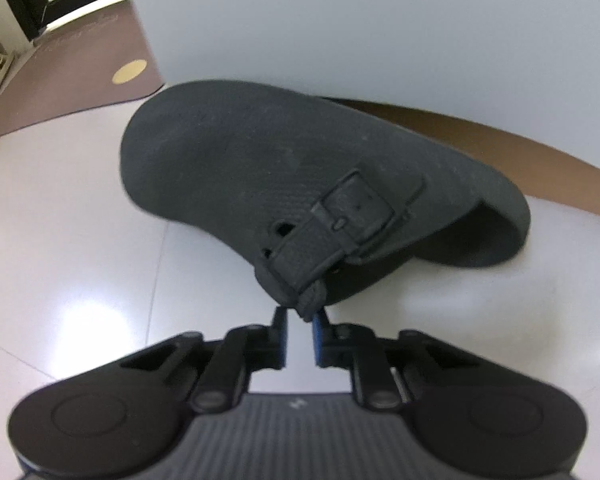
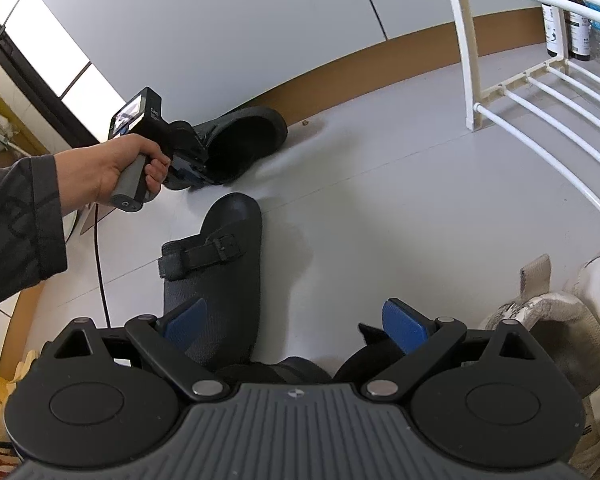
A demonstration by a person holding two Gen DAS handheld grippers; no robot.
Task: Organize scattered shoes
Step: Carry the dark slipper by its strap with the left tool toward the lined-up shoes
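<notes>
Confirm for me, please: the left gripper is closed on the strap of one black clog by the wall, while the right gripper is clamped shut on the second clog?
Not quite. In the right wrist view the right gripper is open, its blue pads spread wide above the second clog, gripping nothing. The rest stands: the left gripper is closed on the strap of the clog by the wall.

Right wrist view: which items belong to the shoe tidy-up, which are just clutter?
Job:
- black clog by the wall, left gripper at its rim
- second black clog, before the open right gripper
- beige sneakers
- white rack

Clutter:
- bottles on the rack
- black cable
</notes>
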